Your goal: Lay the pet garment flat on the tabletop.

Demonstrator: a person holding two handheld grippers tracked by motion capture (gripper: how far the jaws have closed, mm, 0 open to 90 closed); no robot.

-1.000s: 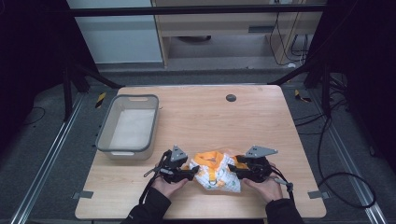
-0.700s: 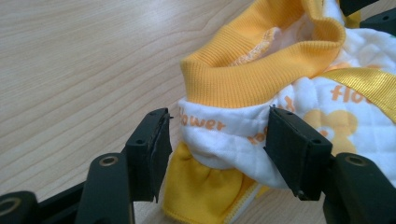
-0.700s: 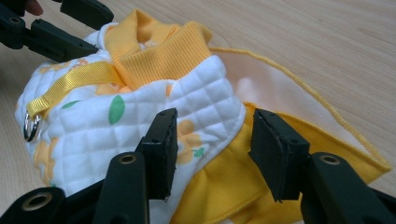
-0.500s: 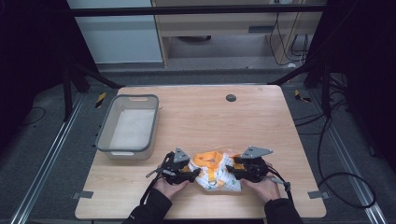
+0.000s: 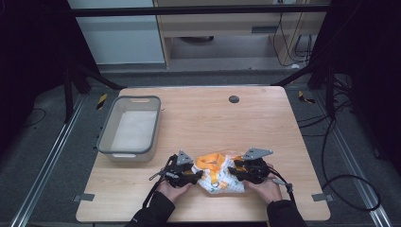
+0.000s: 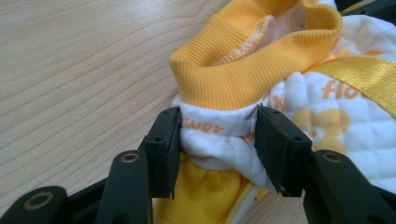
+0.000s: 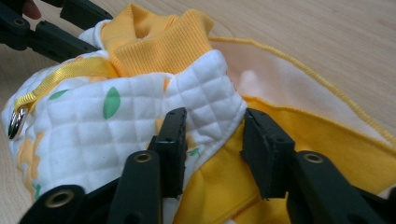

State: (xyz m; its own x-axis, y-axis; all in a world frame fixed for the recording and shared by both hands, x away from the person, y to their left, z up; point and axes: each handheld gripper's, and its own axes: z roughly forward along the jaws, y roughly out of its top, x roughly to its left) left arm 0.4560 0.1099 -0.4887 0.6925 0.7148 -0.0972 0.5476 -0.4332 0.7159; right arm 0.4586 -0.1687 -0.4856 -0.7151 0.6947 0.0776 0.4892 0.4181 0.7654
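Observation:
A crumpled white quilted baby garment (image 5: 218, 176) with orange ribbed trim lies near the table's front edge. My left gripper (image 5: 200, 178) is at its left side and my right gripper (image 5: 232, 174) at its right. In the left gripper view my left gripper (image 6: 217, 135) has just been closing, and its pads press a bunched fold of the garment (image 6: 224, 140) under the orange collar. In the right gripper view my right gripper (image 7: 214, 126) has also been closing. A quilted fold of the garment (image 7: 210, 88) sits squeezed between its pads.
A grey open bin (image 5: 106, 142) stands at the table's left. A small black grommet (image 5: 233, 99) is set in the wooden table (image 5: 213, 118) toward the back. Dark frame posts and cables surround the table.
Both pairs of jaws have narrowed onto the garment's two ends. The hands have stayed nearly in place, and the garment looks slightly more bunched between them.

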